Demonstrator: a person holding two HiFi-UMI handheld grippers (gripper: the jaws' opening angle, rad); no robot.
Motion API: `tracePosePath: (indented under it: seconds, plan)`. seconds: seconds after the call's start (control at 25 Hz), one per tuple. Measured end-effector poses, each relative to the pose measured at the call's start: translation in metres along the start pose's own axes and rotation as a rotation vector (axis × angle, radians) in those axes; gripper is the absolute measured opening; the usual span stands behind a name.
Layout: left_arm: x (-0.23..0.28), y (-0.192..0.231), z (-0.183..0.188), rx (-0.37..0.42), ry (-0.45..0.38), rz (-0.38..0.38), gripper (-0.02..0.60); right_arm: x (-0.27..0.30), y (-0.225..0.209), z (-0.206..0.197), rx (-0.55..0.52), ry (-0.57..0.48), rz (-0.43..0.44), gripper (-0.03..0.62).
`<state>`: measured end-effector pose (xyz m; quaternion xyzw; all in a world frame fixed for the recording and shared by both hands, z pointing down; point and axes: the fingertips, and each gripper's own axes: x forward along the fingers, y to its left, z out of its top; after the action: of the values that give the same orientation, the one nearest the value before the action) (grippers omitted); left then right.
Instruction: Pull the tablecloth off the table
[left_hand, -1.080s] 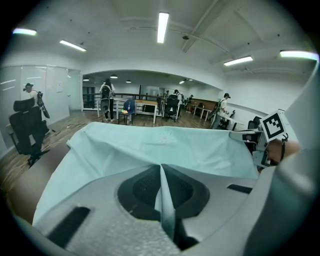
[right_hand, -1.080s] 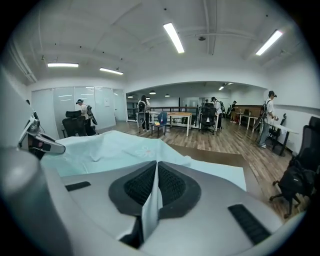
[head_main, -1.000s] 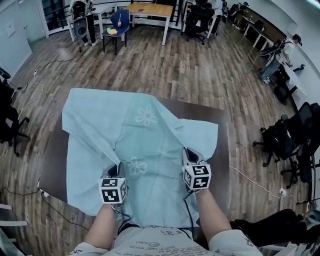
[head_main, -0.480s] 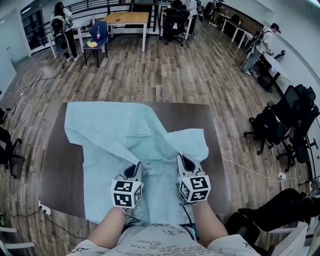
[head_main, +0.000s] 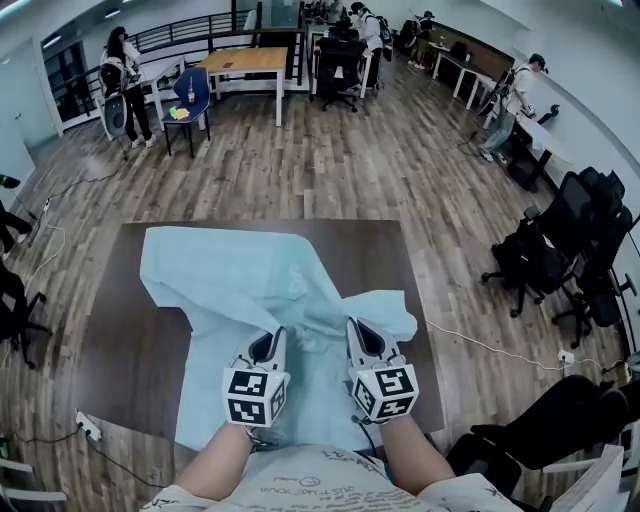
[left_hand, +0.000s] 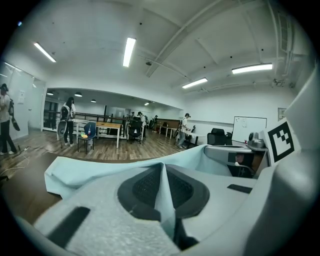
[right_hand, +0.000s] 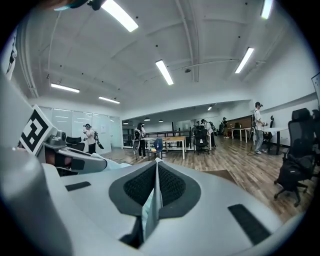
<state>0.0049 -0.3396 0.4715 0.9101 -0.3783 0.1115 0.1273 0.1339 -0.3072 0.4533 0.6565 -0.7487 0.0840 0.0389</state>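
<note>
An open-plan office or lab workspace: wood-plank floor (head_main: 330, 160) all around the dark table (head_main: 130, 350), with black swivel chairs (head_main: 592, 215) to its right. Beyond its far edge stand a wooden-topped desk (head_main: 243, 61) and a blue chair (head_main: 192, 88) — a cable (head_main: 490, 345) trails beside it, under ceiling strip lights (right_hand: 164, 72).

we find the table (head_main: 130, 340) in the middle of the frame, on the floor (head_main: 330, 170). the cloth (head_main: 230, 285) lies on it, reaching from the table's upper left down to its near edge at lower centre, with tabletop showing to its left and right. the left gripper (head_main: 272, 338) and right gripper (head_main: 358, 330) sit side by side at lower centre, each with a fold of cloth between its jaws. a desk (head_main: 240, 62) and chair (head_main: 188, 92) stand at upper left, office chairs (head_main: 570, 250) along the right edge, a power strip (head_main: 88, 425) at lower left.
</note>
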Motion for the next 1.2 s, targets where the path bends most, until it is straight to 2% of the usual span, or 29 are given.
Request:
tracePosePath:
  seconds: [0.32,0.52,0.76,1.2]
  plan:
    - [-0.007,-0.03,0.018,0.005,-0.057,0.0,0.011,-0.023,-0.012,0.017,-0.017,-0.044,0.034,0.014]
    - [-0.003,-0.033,0.017,0.031,-0.052,0.024,0.012,-0.026,-0.019,0.016,-0.01,-0.049,0.036,0.014]
    - [-0.003,-0.029,0.016,0.026,-0.048,0.038,0.012,-0.022,-0.015,0.015,-0.006,-0.048,0.041,0.014]
    - [0.005,-0.029,0.008,0.025,-0.033,0.009,0.012,-0.021,-0.019,0.008,0.013,-0.038,0.032,0.014]
